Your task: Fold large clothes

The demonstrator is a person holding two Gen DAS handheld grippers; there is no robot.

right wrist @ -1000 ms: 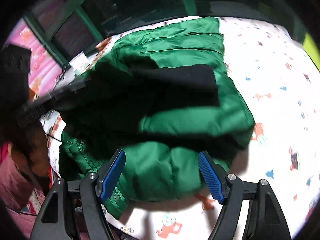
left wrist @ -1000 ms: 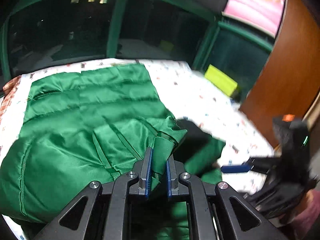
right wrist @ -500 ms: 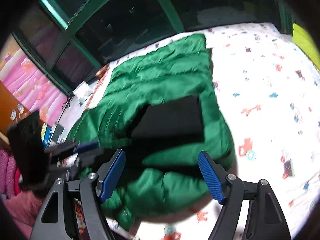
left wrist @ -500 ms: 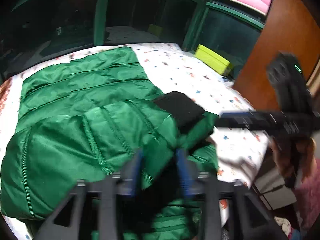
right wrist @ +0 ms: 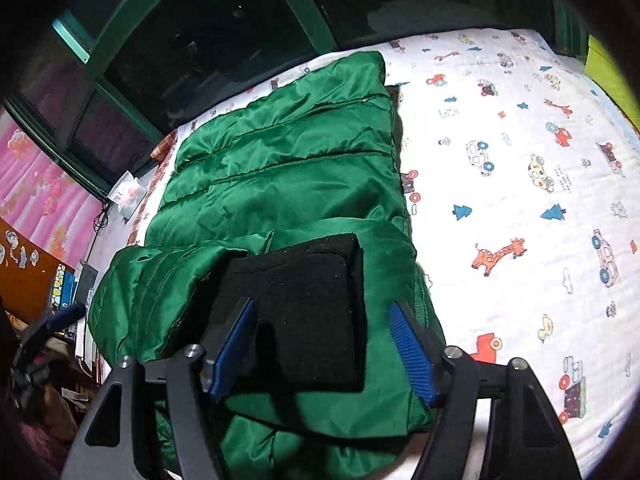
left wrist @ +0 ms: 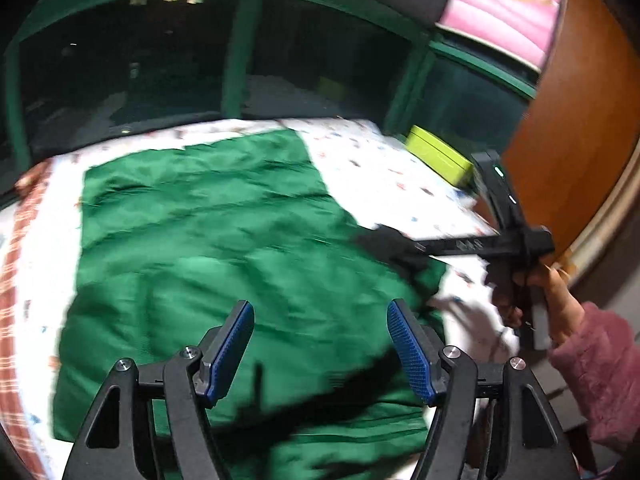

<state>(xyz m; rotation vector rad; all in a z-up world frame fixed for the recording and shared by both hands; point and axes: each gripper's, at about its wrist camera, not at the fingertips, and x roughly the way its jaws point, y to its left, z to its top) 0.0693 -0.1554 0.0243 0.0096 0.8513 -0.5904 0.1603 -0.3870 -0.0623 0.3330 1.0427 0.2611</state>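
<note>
A green quilted jacket (left wrist: 200,220) lies on the bed, its near part folded over the rest. In the right wrist view the jacket (right wrist: 288,152) shows a black fleece patch (right wrist: 304,300) on top of the fold. My left gripper (left wrist: 320,312) hovers above the jacket, its jaws opening and nothing between them. My right gripper (right wrist: 324,348) straddles the black patch. Its jaws are closing with the patch between them, and the pads are not visibly pressing. A hand in a pink sleeve (left wrist: 592,360) holds the right gripper at the bed's right edge.
The bed sheet (right wrist: 520,160) is white with cartoon cars and giraffes and lies bare to the right of the jacket. A yellow-green box (left wrist: 436,152) sits at the far right corner beside a wooden panel (left wrist: 580,120). Dark green-framed windows (left wrist: 240,60) stand behind.
My left gripper let go of the green fold, opened wide and drew back upward. My right gripper moved in over the black patch and its jaws narrowed.
</note>
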